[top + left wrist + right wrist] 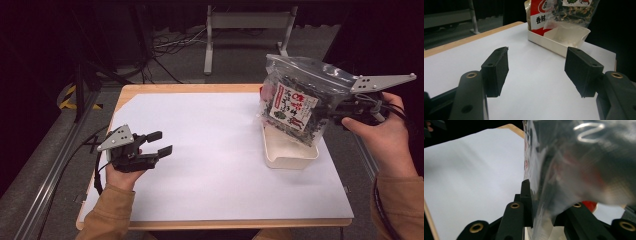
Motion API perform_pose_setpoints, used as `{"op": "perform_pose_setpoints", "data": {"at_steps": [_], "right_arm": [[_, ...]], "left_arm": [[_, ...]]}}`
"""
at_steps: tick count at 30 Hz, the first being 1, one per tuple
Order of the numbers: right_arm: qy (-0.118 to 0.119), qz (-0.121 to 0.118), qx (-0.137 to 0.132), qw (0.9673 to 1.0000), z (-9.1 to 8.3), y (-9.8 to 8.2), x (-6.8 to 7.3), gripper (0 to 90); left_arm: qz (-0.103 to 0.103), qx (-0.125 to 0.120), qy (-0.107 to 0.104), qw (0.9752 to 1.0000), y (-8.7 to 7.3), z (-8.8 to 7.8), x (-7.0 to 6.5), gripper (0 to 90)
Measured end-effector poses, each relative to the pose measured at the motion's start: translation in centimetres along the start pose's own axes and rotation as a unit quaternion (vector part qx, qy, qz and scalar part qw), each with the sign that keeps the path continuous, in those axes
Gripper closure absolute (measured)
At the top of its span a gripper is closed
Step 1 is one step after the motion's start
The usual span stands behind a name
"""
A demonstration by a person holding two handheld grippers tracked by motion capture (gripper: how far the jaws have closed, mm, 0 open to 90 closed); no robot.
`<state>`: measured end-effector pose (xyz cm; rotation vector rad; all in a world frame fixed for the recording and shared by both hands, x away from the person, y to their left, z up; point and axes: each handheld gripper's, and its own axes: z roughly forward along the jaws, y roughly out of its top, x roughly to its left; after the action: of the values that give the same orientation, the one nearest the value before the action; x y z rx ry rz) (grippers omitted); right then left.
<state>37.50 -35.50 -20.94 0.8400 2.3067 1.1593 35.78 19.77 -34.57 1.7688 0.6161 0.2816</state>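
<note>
Right gripper [334, 112] clamped on the side of the clear snack bag [296, 102], held tilted in the air just above the white tray [290, 150] at the table's [200, 165] right. Left gripper [159, 143] parked on the left, its 2 jaws apart and empty. Best lowered slowly and centred over the tray, grip kept firm until the bag's base settles inside, since slippery film could slide.

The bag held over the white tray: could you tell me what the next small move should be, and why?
Probably lower the bag a little further into the white tray. The right gripper is clamped on it, holding it tilted with its lower end just over the tray, while the left gripper waits open, apart.
</note>
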Motion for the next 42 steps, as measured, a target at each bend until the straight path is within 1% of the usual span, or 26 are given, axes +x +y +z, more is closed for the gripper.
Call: {"op": "perform_pose_setpoints", "data": {"at_steps": [1, 2, 8, 14, 16, 18, 24, 25, 28, 33, 37, 42], "right_arm": [[-0.005, -0.001, 0.001, 1.0000, 0.1, -0.2, -0.1, 76.0], [-0.007, -0.001, 0.003, 1.0000, 0.1, -0.3, -0.2, 76.0], [-0.013, 0.009, 0.011, 0.9998, 0.7, -1.3, -1.0, 76.0], [-0.013, 0.029, 0.022, 0.9993, 1.4, -2.3, -1.4, 76.0], [-0.017, 0.034, 0.026, 0.9990, 1.6, -2.5, -1.5, 76.0], [-0.019, 0.041, 0.023, 0.9987, 1.7, -2.7, -1.7, 76.1], [-0.023, 0.048, 0.025, 0.9983, 1.9, -2.9, -1.7, 76.2], [-0.022, 0.049, 0.028, 0.9981, 1.9, -2.9, -1.6, 76.2], [-0.020, 0.049, 0.038, 0.9979, 2.5, -3.1, -1.5, 76.3], [-0.024, 0.047, 0.050, 0.9974, 3.3, -3.4, -1.4, 76.3], [-0.019, 0.048, 0.058, 0.9970, 4.1, -3.9, -1.3, 76.3], [-0.020, 0.059, 0.051, 0.9968, 4.5, -4.7, -1.4, 76.2]], "left_arm": [[0.003, -0.001, 0.000, 1.0000, 0.0, 0.0, 0.1, 35.9], [0.002, -0.002, 0.000, 1.0000, 0.0, 0.0, 0.0, 35.9], [0.000, -0.002, 0.000, 1.0000, 0.0, 0.0, 0.0, 35.9], [-0.002, -0.002, 0.000, 1.0000, 0.0, 0.0, 0.1, 35.7], [-0.002, -0.001, 0.000, 1.0000, 0.0, 0.0, 0.1, 35.7], [-0.002, -0.001, 0.000, 1.0000, 0.0, 0.0, 0.1, 35.7], [-0.003, -0.001, 0.000, 1.0000, 0.0, 0.0, 0.1, 35.7], [-0.003, -0.001, 0.000, 1.0000, 0.0, 0.0, 0.1, 35.7], [-0.003, -0.001, 0.000, 1.0000, 0.0, 0.0, 0.1, 35.7], [-0.005, 0.000, 0.000, 1.0000, -0.1, -0.1, 0.1, 35.7], [-0.005, 0.000, 0.001, 1.0000, -0.1, -0.1, 0.1, 35.6], [-0.004, 0.000, 0.002, 1.0000, -0.1, -0.1, 0.1, 35.6]]}}
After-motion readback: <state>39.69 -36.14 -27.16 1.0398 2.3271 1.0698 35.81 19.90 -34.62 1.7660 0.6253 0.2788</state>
